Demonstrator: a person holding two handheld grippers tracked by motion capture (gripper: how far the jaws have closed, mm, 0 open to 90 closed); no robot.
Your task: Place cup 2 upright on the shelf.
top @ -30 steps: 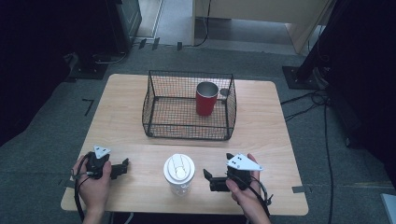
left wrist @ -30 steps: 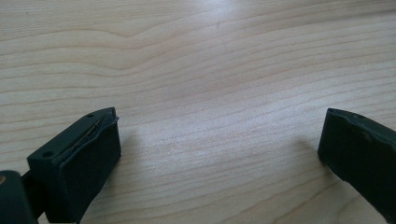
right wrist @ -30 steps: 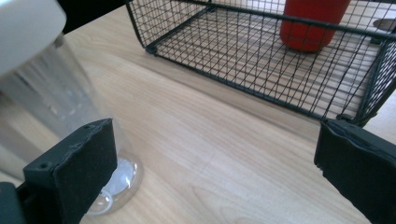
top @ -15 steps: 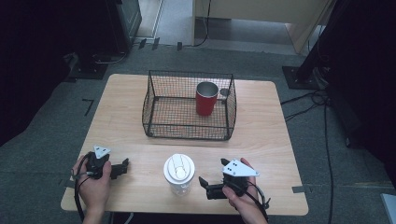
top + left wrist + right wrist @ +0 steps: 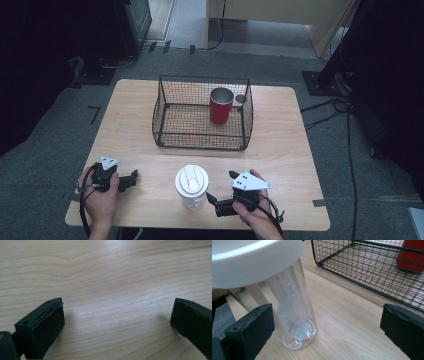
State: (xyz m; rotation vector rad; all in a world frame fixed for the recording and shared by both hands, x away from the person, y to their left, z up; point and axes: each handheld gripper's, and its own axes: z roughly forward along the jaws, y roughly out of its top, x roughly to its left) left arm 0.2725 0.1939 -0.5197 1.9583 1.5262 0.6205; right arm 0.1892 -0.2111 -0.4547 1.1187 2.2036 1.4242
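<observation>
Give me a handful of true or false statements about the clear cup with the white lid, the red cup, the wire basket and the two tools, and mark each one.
1. The clear cup with the white lid stands upright on the table. True.
2. The red cup lies on its side outside the wire basket. False: it stands upright inside the basket.
3. The right tool is clamped on the clear cup. False: its jaws are spread, with the cup's base close to one of them.
4. The left tool is open over bare wood. True.
5. The basket sits farther from the person than the clear cup. True.
</observation>
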